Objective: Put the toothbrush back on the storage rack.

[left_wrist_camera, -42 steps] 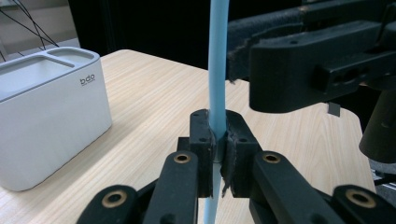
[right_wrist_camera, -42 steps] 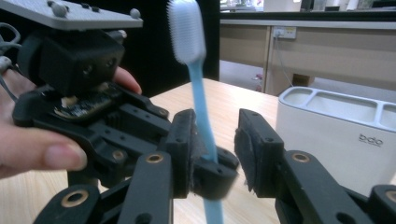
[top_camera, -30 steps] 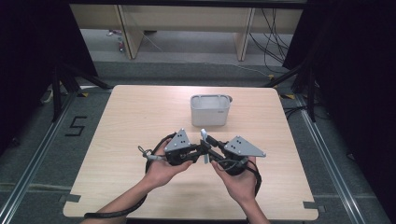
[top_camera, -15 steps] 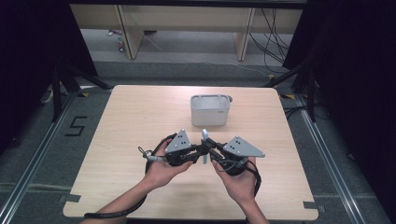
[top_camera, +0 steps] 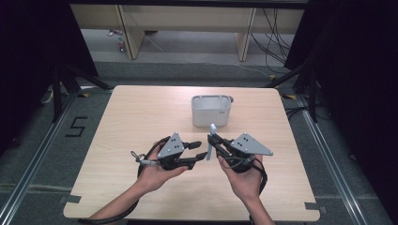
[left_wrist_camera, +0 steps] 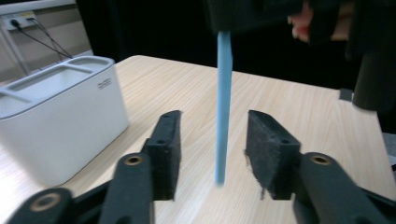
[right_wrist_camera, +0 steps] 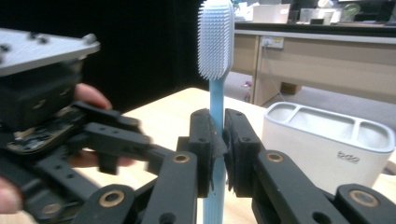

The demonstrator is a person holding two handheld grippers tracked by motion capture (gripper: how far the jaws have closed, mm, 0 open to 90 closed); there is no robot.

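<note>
At the table's [top_camera: 141, 117] centre, slightly toward 6 o'clock, the right gripper [top_camera: 217, 143] clamps its jaws on the handle of a blue toothbrush [top_camera: 210, 142], held upright with the bristle head at 12 o'clock. The left gripper [top_camera: 197, 152], just at its 9 o'clock, has just been opening its jaws; they stand parted on either side of the handle's lower end without touching it. A white holder [top_camera: 211, 110] sits at 12 o'clock from both grippers, apart.

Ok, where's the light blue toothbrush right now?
In the high view, the light blue toothbrush stands upright, clamped in the right gripper, just in front of the white plastic holder, beside the left gripper.
</note>
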